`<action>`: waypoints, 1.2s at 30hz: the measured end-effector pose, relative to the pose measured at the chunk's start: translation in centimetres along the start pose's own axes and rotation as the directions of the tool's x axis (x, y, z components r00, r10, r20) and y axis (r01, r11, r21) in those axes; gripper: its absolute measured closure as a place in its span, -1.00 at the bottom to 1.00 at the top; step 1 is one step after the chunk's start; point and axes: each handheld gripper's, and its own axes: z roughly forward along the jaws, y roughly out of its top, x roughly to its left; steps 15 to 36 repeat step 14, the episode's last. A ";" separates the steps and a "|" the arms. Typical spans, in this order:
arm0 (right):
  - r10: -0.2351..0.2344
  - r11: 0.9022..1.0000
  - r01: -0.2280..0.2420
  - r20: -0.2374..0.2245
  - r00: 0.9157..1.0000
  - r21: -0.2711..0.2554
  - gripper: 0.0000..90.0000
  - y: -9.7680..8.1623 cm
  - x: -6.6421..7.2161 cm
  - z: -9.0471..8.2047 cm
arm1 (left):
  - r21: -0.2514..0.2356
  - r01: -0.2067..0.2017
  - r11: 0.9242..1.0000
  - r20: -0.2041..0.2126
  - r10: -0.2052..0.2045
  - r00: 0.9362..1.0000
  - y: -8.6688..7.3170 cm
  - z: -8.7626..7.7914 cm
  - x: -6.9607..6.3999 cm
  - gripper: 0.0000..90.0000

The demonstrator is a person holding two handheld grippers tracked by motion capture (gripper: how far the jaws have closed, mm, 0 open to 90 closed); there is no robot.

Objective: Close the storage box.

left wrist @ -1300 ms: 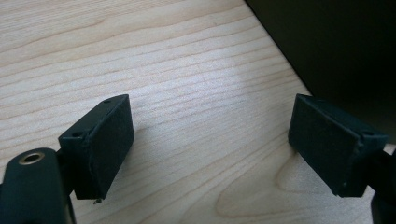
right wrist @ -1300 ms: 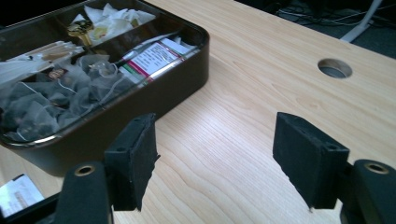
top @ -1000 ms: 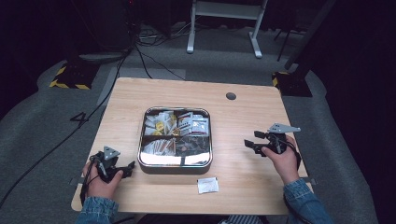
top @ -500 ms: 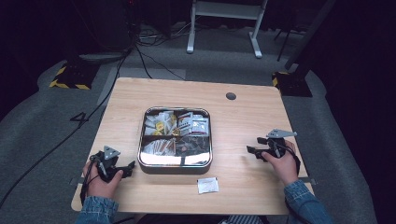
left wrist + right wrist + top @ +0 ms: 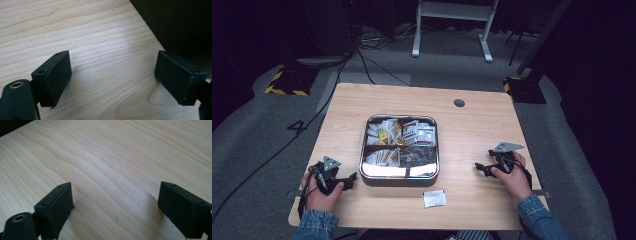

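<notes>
A square metal tray (image 5: 400, 178) with several small packets in its compartments sits mid-table. Left of its near corner, my left gripper (image 5: 350, 178) rests on the wood, pointing right towards the tray. Its jaws stand open in the left gripper view (image 5: 112, 75), with bare wood between them. To the right of the tray, my right gripper (image 5: 480, 168) sits low over the table, pointing left. Its jaws have just been opening and stand wide, with nothing between them (image 5: 115, 202). A small white packet (image 5: 434, 198) lies by the front edge.
The wooden table (image 5: 472, 125) has a dark round cable hole (image 5: 459, 103) at the back right. Cables run across the grey floor at the left, and a white stand's legs (image 5: 452, 30) are behind the table. The dark table edge lies close to the left gripper.
The right hand has sunk towards the table, and its gripper now sits lower. The left hand and gripper have kept still. The tray and white packet have not moved.
</notes>
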 end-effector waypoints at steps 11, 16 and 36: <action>-0.007 1.000 0.007 -0.006 1.000 0.003 -0.75 0.0 0.0 0.1 | 0.000 0.000 1.000 0.000 0.000 1.000 0.0 0.0 0.0 -0.68; -0.007 1.000 0.007 -0.005 1.000 0.004 -0.75 0.0 0.0 0.0 | 0.000 0.003 1.000 0.000 -0.003 1.000 0.0 0.0 0.0 -0.68; -0.007 1.000 0.007 -0.005 1.000 0.004 -0.75 0.0 0.0 0.0 | 0.000 0.003 1.000 0.000 -0.003 1.000 0.0 0.0 0.0 -0.68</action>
